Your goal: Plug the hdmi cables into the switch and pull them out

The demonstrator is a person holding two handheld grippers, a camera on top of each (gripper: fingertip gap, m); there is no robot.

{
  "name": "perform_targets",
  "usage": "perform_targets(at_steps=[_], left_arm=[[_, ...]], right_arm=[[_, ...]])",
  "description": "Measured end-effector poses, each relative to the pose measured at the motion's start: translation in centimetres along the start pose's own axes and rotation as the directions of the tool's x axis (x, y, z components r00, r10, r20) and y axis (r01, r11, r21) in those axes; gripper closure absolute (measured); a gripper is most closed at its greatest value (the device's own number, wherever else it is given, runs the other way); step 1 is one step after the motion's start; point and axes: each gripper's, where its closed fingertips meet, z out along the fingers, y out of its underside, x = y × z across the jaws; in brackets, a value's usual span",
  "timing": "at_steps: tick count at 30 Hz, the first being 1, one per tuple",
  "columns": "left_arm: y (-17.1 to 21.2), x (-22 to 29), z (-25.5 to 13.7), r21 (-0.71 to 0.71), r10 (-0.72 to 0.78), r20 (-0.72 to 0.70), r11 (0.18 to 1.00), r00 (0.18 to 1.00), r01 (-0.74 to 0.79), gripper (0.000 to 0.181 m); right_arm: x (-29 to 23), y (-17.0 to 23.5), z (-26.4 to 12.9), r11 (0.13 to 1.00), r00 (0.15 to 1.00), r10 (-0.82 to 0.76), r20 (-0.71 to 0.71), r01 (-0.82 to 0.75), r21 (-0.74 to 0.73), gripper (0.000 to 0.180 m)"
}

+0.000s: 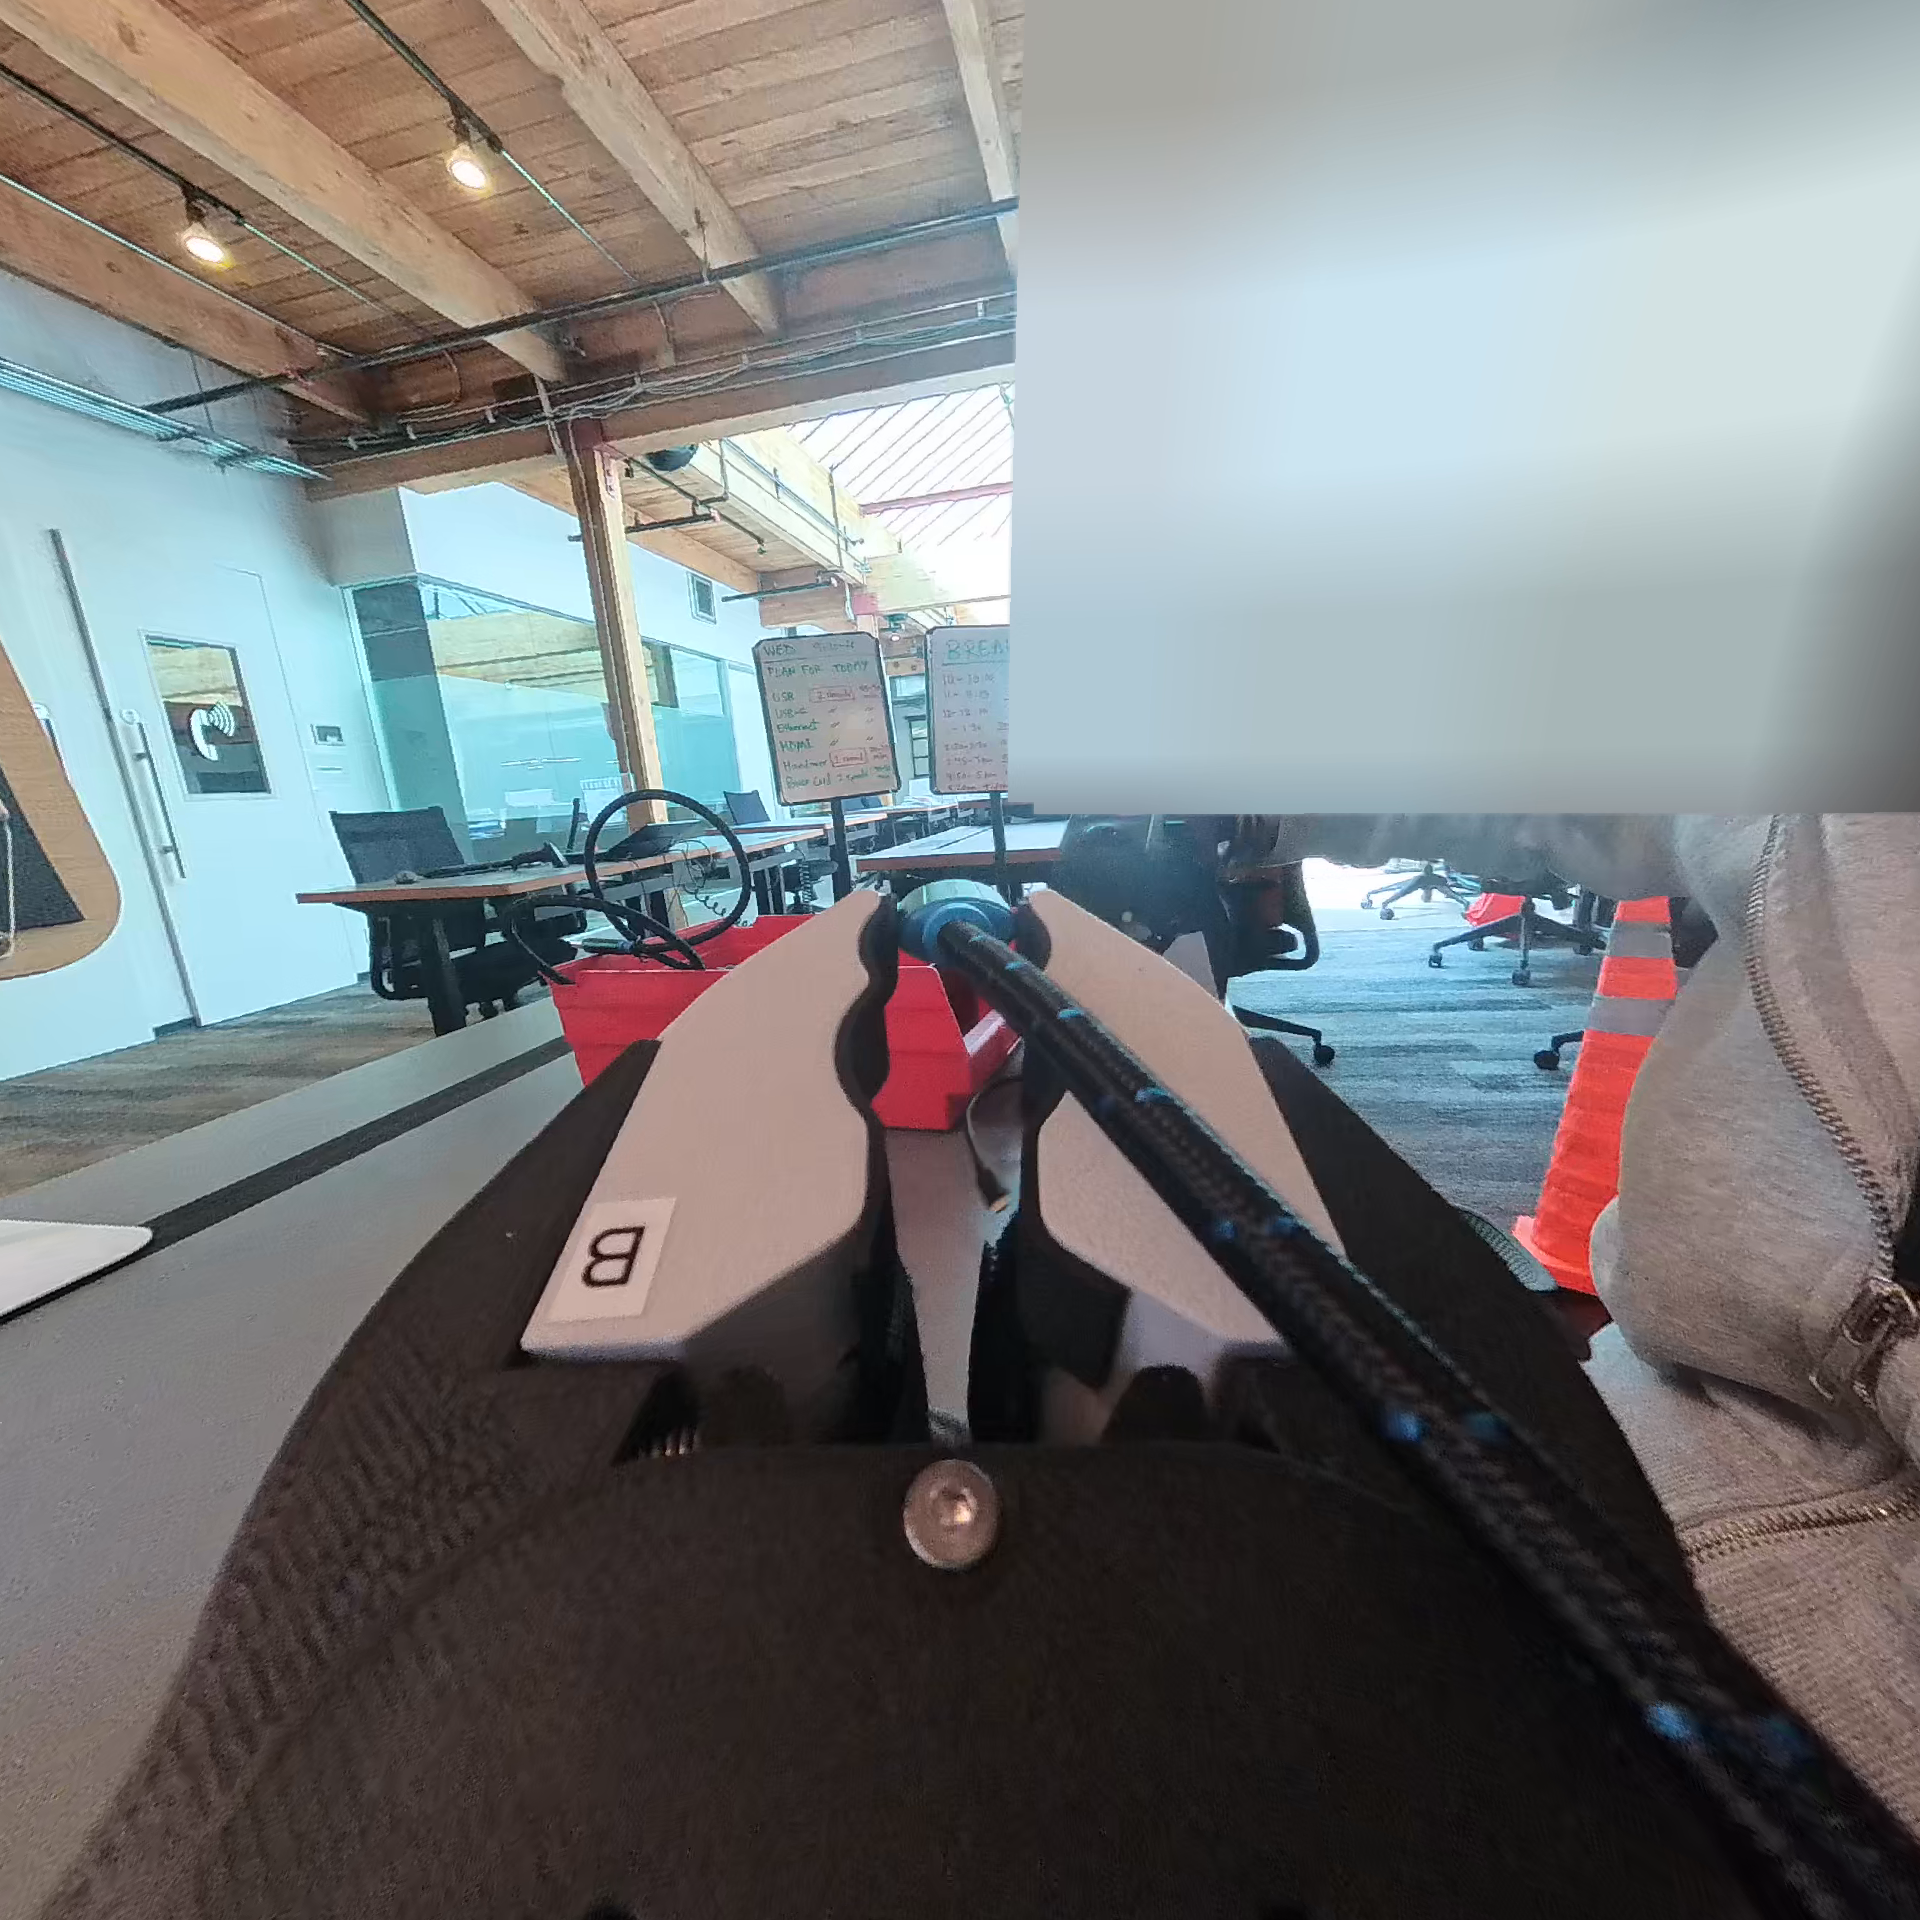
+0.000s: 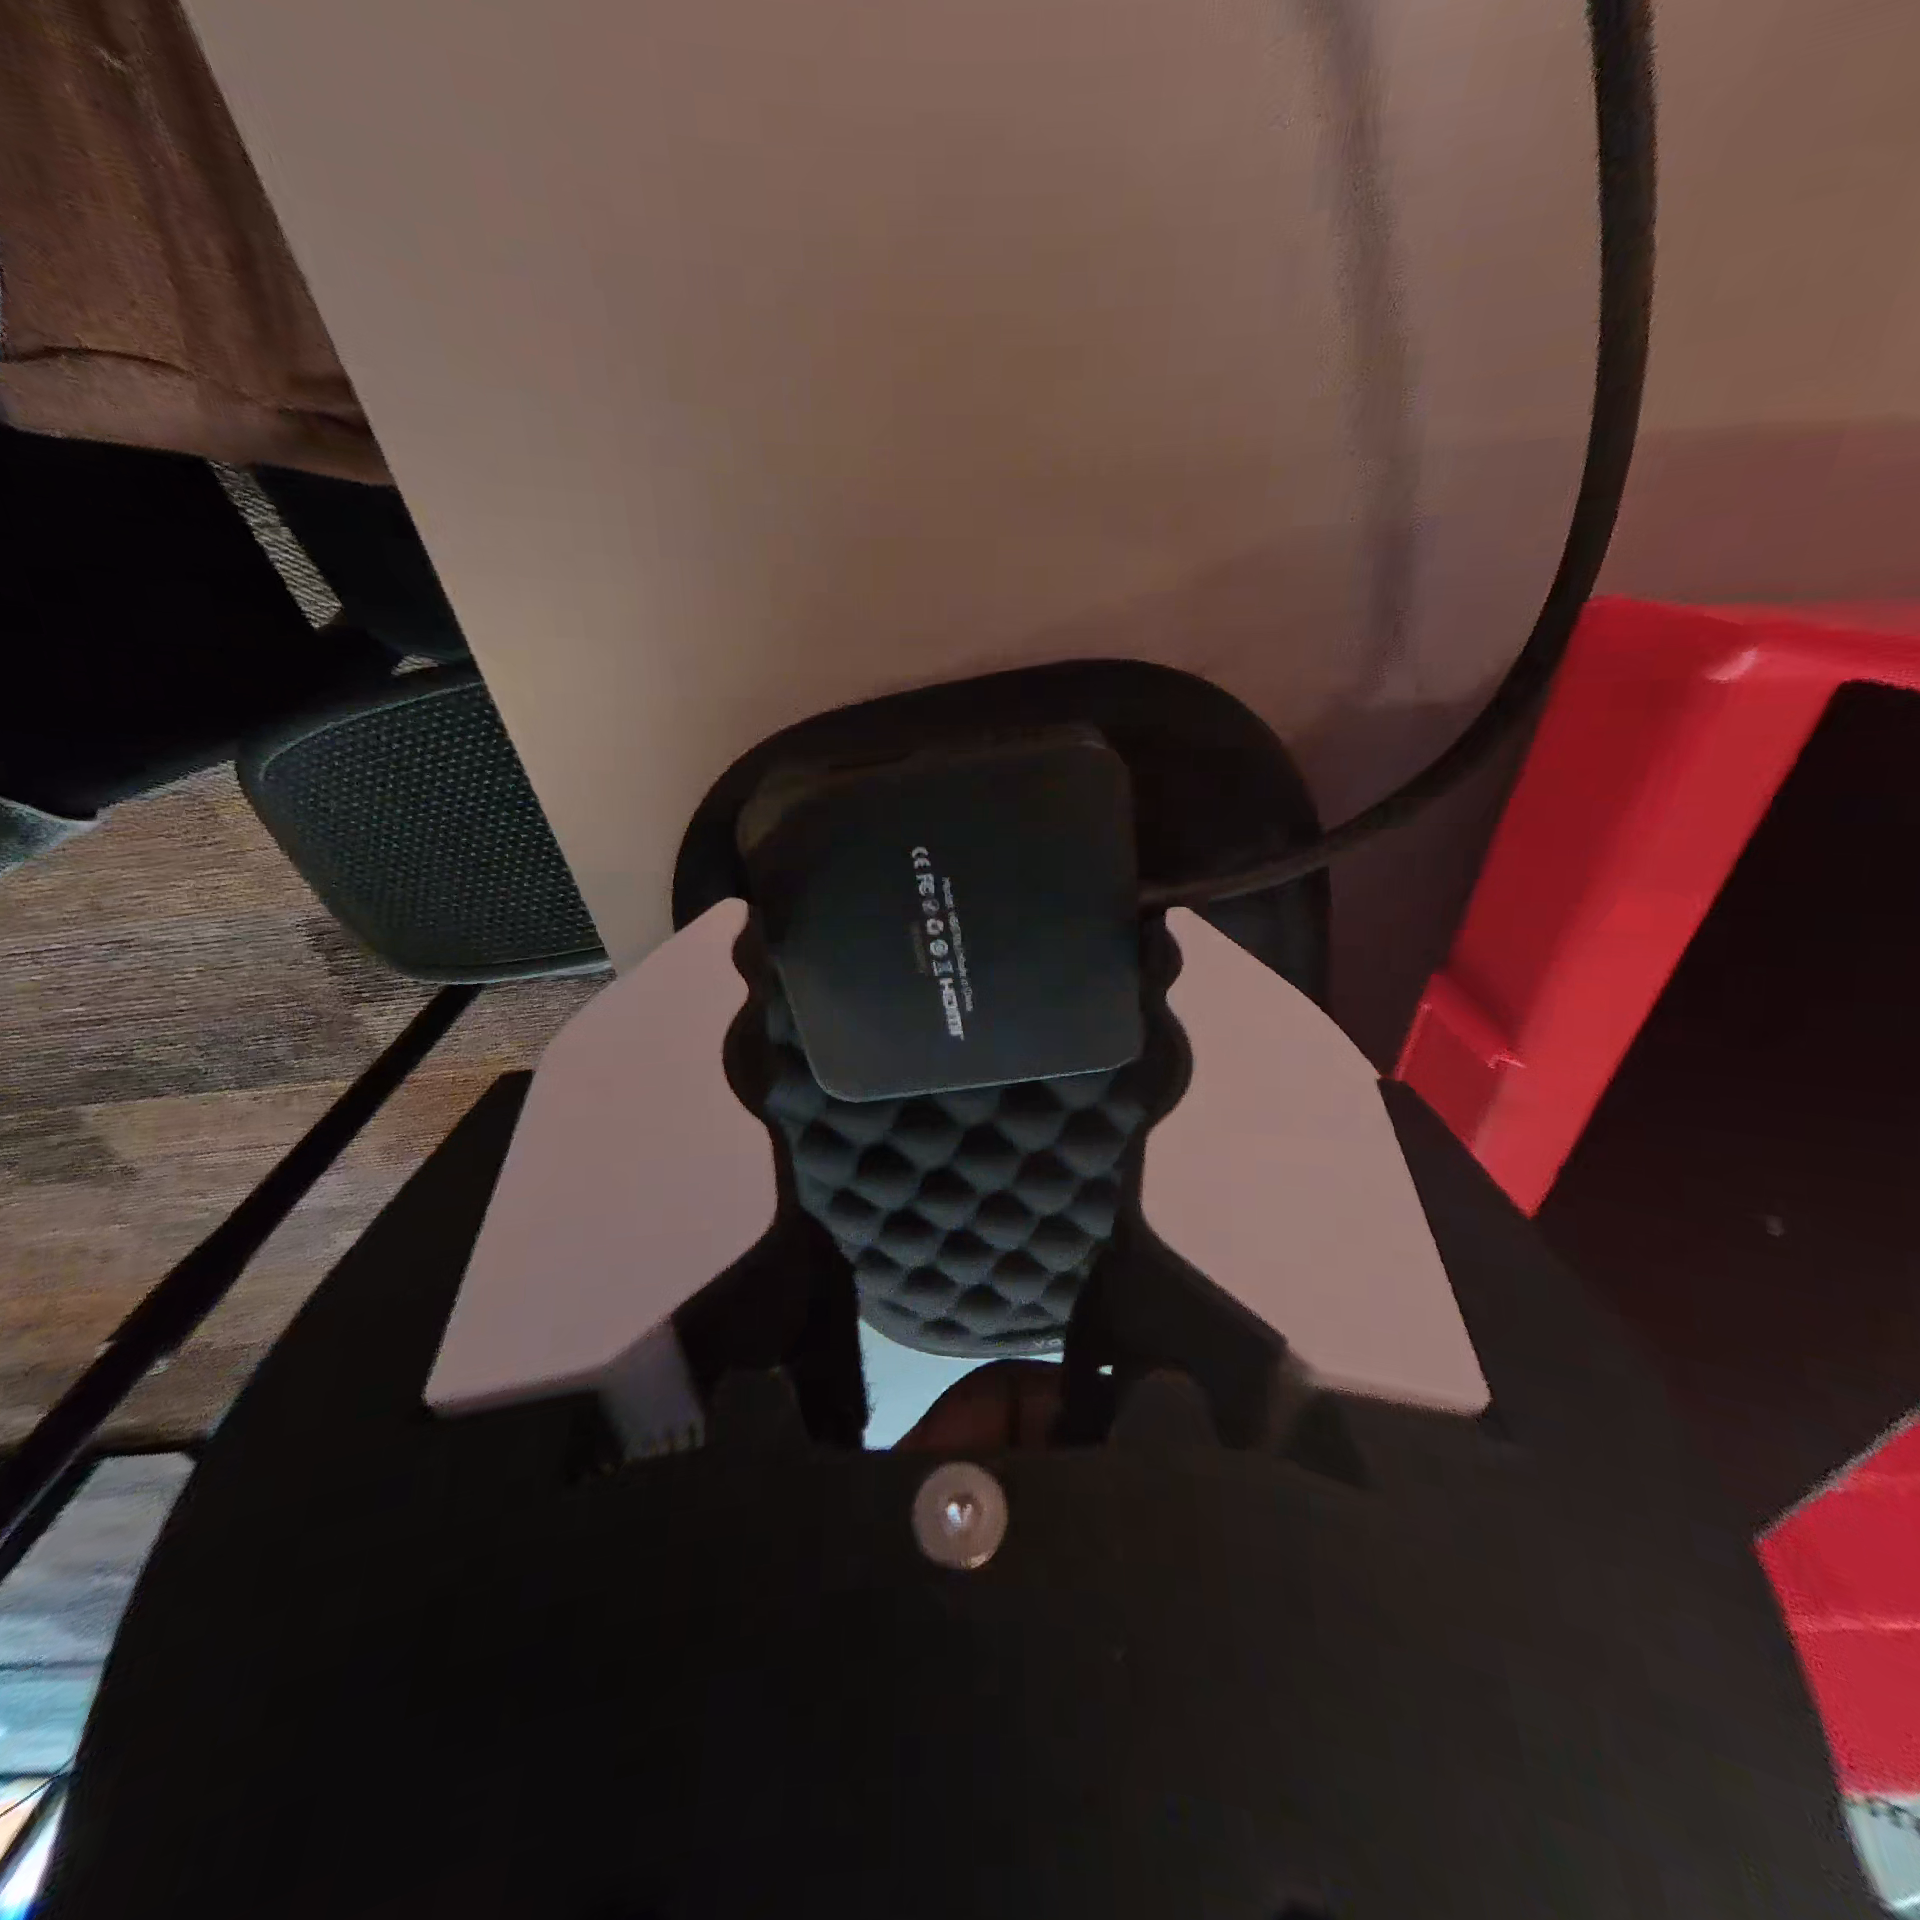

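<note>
At frame centre, the left gripper (image 1: 951, 925) pinches the stiff braided HDMI cable's (image 1: 1174, 1132) rigid blue plug (image 1: 951, 928), while the right gripper (image 2: 956, 914) clamps the light, slick black switch (image 2: 951, 920) by its edges.

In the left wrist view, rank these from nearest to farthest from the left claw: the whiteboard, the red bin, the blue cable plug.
1. Blue cable plug: clamped at the left claw tips.
2. Red bin: on the table just beyond, slightly left.
3. Whiteboard: standing far back among the desks.
</note>
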Motion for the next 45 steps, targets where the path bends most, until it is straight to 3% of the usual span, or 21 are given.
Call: perform_targets(at_steps=[9, 15, 18, 23, 27, 31, 34, 39, 45], left_arm=[[-0.4, 0.5, -0.1, 0.023, -0.006, -0.033, 1.0, 0.999, 0.007, 0.16], [0.9, 1.5, 0.8, -0.032, 0.019, -0.056, 0.999, 0.998, -0.021, 0.16], [2.1, 1.9, 1.5, -0.092, 0.05, -0.068, 0.994, 0.996, -0.056, 0.16], [2.7, 3.2, 1.7, -0.121, 0.164, -0.118, 0.977, 0.979, -0.178, 0.16], [3.3, 1.9, 1.2, -0.192, 0.32, -0.033, 0.928, 0.947, -0.321, 0.16], [4.7, 0.4, 0.0, -0.323, 0.414, -0.013, 0.86, 0.91, -0.396, 0.16], [5.6, 0.0, -0.8, -0.388, 0.404, -0.034, 0.838, 0.914, -0.385, 0.16], [7.9, 0.0, -1.6, -0.509, 0.38, -0.097, 0.776, 0.92, -0.374, 0.16], [9.4, 0.8, -0.4, -0.556, 0.385, -0.143, 0.731, 0.912, -0.396, 0.16]], right_arm=[[0.0, -0.2, 1.3, 0.998, 0.998, 0.065, 0.009, -0.065, 0.017, 0.105], [-0.1, -0.6, 0.6, 0.998, 0.998, 0.012, -0.069, -0.008, 0.066, 0.107], [-0.4, -5.2, -1.9, 0.962, 0.992, 0.025, -0.126, 0.01, 0.275, 0.107], [0.0, -16.1, -6.7, 0.794, 0.94, -0.005, -0.341, 0.211, 0.571, 0.107], [2.6, -22.6, -8.3, 0.698, 0.858, -0.008, -0.513, 0.372, 0.612, 0.107], [3.4, -27.6, -7.1, 0.574, 0.837, -0.124, -0.532, 0.498, 0.65, 0.107], [3.2, -29.4, -5.5, 0.504, 0.862, -0.188, -0.47, 0.496, 0.707, 0.107], [2.6, -28.9, -3.7, 0.498, 0.893, -0.201, -0.402, 0.447, 0.743, 0.107], [2.8, -28.9, -3.4, 0.504, 0.899, -0.179, -0.399, 0.433, 0.747, 0.107]])
